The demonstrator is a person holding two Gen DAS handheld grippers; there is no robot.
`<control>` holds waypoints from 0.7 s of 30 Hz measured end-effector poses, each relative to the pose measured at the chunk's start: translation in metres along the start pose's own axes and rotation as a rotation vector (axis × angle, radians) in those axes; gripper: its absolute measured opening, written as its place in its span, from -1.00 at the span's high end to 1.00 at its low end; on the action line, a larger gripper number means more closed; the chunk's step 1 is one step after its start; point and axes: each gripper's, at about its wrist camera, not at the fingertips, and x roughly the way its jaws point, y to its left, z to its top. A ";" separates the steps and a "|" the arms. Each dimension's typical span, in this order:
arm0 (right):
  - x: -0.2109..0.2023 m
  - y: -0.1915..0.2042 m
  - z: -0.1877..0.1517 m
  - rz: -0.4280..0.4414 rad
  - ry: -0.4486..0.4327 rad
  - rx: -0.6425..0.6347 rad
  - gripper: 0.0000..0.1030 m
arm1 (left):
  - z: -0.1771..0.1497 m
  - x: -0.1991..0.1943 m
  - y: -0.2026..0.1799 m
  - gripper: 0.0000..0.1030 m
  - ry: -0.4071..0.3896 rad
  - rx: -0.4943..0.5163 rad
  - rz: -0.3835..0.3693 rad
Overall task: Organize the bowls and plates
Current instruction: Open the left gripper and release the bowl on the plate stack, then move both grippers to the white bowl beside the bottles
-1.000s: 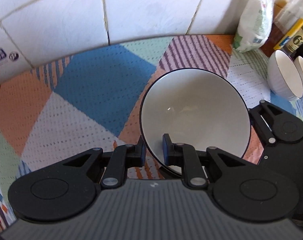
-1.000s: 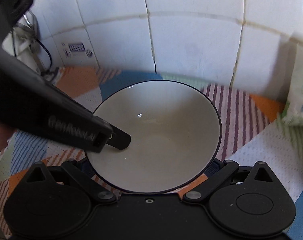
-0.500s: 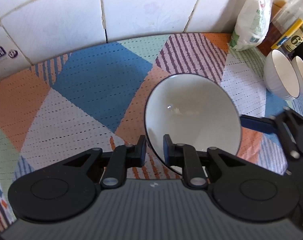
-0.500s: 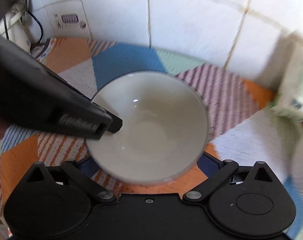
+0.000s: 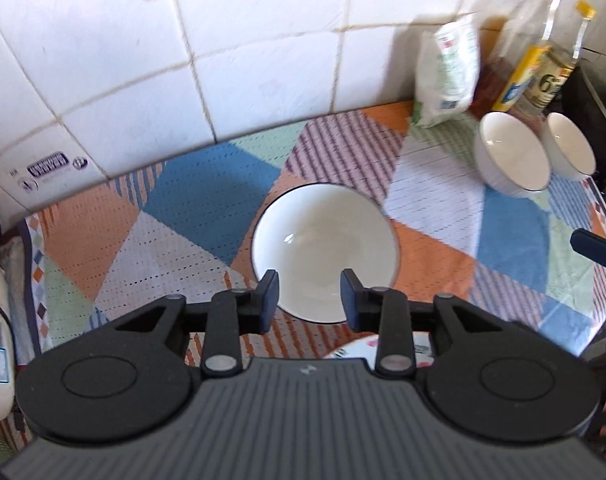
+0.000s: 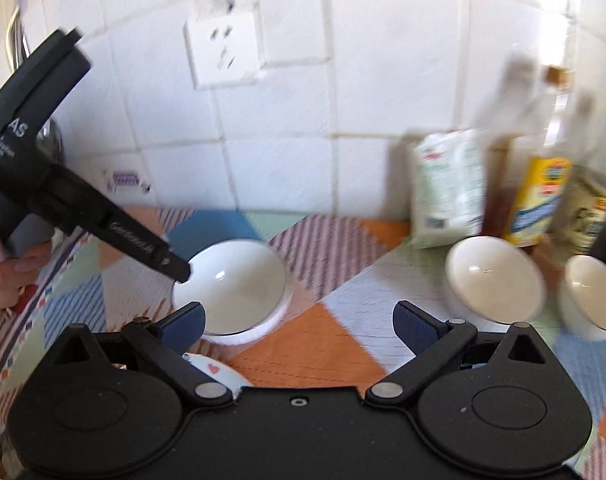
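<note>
the big white ceramic bowl with the thin dark rim sits upright on the colourful patchwork mat, nothing gripping it. left gripper hangs over its near edge, jaws have just been opening and stand apart off the rim. right gripper is spread wide, empty. two smaller white bowls sit to the right, near the bottles by the tiled wall

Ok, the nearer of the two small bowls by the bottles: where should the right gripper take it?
Pinch the small bowl at its rim, one finger inside and one outside, on the edge facing the right gripper. It stands upright and open-topped. The bottles and the second bowl crowd its far side and right, so probably come from above on the open mat side.
</note>
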 end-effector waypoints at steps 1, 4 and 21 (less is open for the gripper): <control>-0.007 -0.004 -0.002 -0.013 -0.010 0.008 -0.88 | 0.000 -0.006 -0.006 0.26 -0.003 0.007 -0.004; -0.032 -0.012 -0.005 -0.080 -0.059 0.047 -0.72 | -0.002 -0.023 -0.025 0.21 -0.017 0.037 -0.014; -0.083 -0.112 -0.015 -0.142 -0.167 0.178 -0.71 | 0.011 -0.031 -0.151 0.04 -0.063 0.108 -0.057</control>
